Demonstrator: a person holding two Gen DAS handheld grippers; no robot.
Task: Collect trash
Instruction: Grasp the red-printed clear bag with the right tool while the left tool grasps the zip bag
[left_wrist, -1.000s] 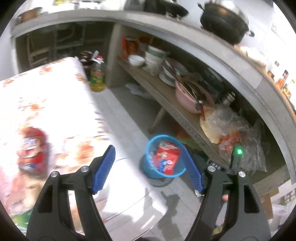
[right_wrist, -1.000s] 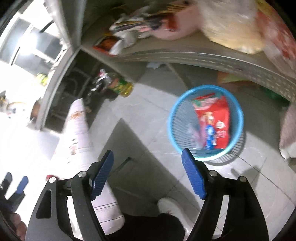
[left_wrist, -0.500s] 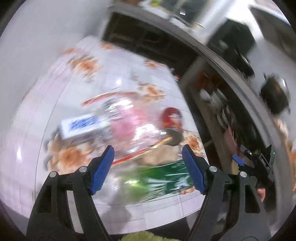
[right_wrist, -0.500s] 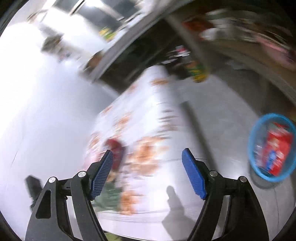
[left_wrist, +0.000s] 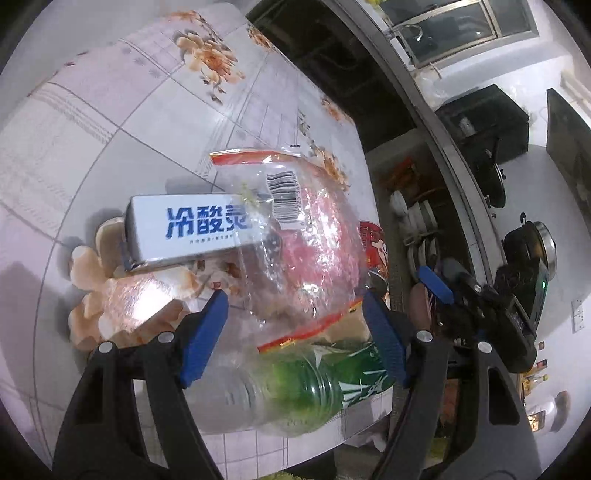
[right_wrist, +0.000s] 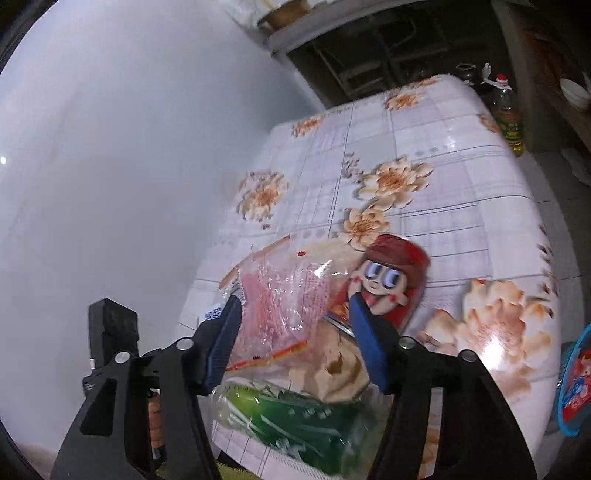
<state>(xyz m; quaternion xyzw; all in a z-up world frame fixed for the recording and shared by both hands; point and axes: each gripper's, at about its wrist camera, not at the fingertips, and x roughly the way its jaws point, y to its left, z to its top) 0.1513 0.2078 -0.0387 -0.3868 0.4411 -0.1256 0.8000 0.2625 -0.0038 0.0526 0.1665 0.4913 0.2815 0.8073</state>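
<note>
Two crinkly clear wrappers (left_wrist: 295, 258), cardboard box (left_wrist: 184, 230), glossy floral tablecloth (left_wrist: 110, 110)

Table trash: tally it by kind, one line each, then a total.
Cardboard box: 1
Clear plastic wrapper: 1
Green-labelled plastic bottle: 1
Red can with a cartoon face: 1
Total: 4. Anything hidden under the wrapper cannot be counted.
</note>
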